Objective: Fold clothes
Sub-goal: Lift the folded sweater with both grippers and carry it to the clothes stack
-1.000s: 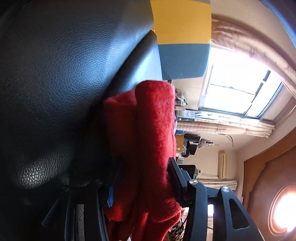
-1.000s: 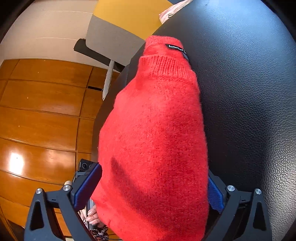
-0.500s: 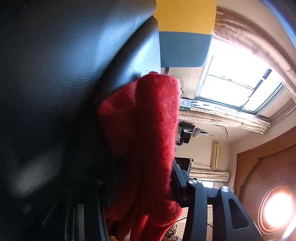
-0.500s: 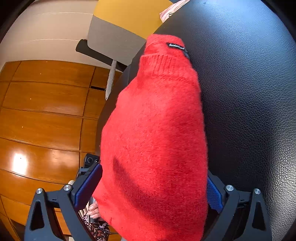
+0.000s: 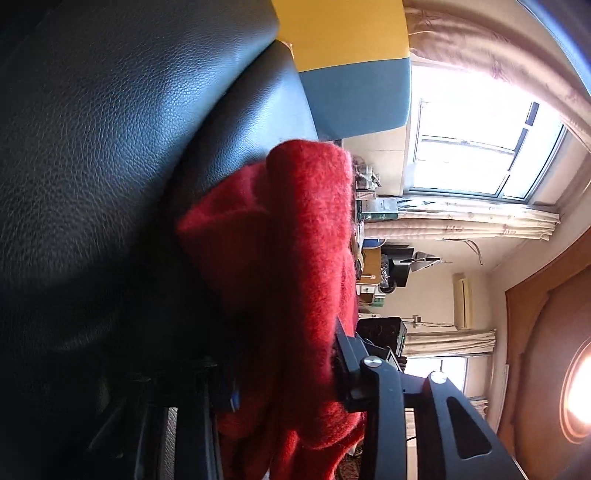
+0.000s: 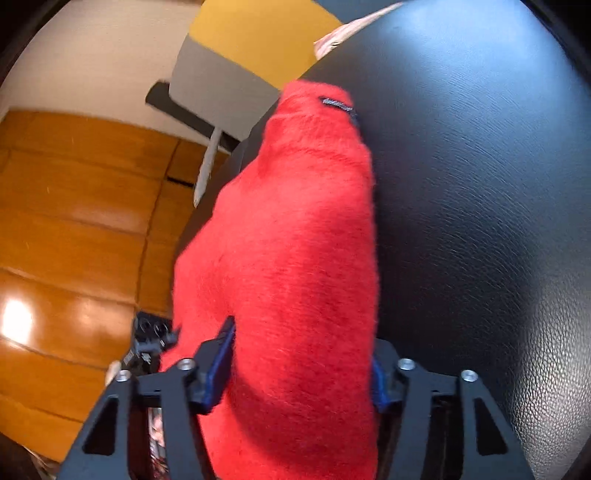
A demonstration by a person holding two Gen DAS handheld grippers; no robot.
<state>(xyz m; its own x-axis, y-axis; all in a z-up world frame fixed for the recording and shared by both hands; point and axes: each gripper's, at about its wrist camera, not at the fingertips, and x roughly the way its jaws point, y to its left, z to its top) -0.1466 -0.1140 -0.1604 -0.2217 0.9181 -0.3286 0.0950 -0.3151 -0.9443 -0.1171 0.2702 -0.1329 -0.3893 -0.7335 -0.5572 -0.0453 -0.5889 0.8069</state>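
On black leather seat [image 6: 480,184], red sweater [image 6: 295,258] at its edge, left gripper [image 5: 284,373] and right gripper [image 6: 299,369] jaws closing on its folds.

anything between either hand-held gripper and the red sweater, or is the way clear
Nothing visible does. The red sweater already lies between the closing jaws of the right hand-held gripper and the left hand-held gripper.

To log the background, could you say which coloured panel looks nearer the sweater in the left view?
The blue-grey panel, just above the red sweater; the yellow panel lies beyond.
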